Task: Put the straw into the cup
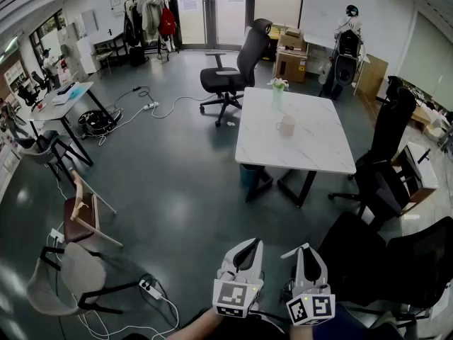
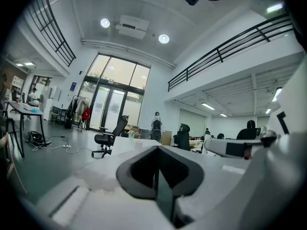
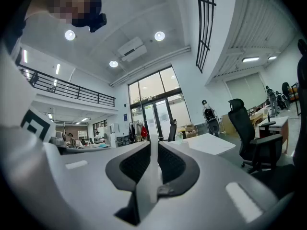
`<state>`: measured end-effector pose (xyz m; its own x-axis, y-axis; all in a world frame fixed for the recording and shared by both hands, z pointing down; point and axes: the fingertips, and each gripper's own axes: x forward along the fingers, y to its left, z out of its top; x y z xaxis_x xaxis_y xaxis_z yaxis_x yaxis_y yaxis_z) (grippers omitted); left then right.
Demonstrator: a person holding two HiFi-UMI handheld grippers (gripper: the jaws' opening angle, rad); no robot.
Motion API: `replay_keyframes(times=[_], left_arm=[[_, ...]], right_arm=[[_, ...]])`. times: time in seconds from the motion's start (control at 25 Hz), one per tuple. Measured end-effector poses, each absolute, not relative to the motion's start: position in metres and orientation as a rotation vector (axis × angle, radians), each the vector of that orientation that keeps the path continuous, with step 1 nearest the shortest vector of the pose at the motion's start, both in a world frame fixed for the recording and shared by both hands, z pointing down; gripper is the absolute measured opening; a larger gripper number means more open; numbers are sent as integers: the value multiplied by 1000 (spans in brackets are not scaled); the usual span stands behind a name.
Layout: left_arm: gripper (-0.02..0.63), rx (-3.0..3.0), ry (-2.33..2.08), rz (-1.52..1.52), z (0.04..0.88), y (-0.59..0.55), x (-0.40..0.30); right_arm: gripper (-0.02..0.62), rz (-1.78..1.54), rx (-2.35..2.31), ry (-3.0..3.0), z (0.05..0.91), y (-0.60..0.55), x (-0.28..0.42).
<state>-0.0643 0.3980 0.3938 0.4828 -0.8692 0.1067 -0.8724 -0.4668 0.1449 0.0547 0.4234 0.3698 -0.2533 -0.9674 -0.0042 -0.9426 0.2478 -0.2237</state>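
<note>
- Lower centre of frame: left gripper [image 1: 245,250], jaws pressed together, nothing between them. Spare hand, likely idle for now.
- Just right of it: right gripper [image 1: 309,252] clamped on white straw [image 3: 152,174]. Straw pinched in jaw gap, short end poking out sideways, probably carried this way for walk over.
- Both grippers held level, aimed across grey floor toward white surface [image 1: 318,154].
- Cup [image 1: 285,125] upright on surface, right of frame centre, well apart from straw. Approach not yet made.
- Flower glass [image 1: 278,94] behind cup.
</note>
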Motion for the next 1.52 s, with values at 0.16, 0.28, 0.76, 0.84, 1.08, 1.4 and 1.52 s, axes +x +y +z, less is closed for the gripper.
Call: replay_keyframes(times=[0.16, 0.28, 0.76, 0.84, 1.08, 1.4, 1.52], left_arm=[[2, 2546, -1506, 29, 395, 396, -69], [2, 2542, -1503, 31, 396, 394, -77], [2, 2502, -1490, 35, 410, 377, -112], [2, 2504, -1489, 30, 409, 372, -114], [2, 2515, -1491, 7, 409, 347, -108], [2, 2495, -1550, -7, 404, 285, -108], [2, 2494, -1568, -1, 409, 254, -100]], right_arm=[[46, -272, -1830, 2362, 371, 421, 50], [46, -295, -1832, 2346, 372, 418, 43], [48, -320, -1858, 2383, 387, 404, 8], [48, -322, -1867, 2382, 388, 400, 8], [48, -276, -1869, 2383, 385, 374, 16], [48, -254, -1855, 2401, 379, 307, 28], [48, -244, -1832, 2409, 383, 272, 35]])
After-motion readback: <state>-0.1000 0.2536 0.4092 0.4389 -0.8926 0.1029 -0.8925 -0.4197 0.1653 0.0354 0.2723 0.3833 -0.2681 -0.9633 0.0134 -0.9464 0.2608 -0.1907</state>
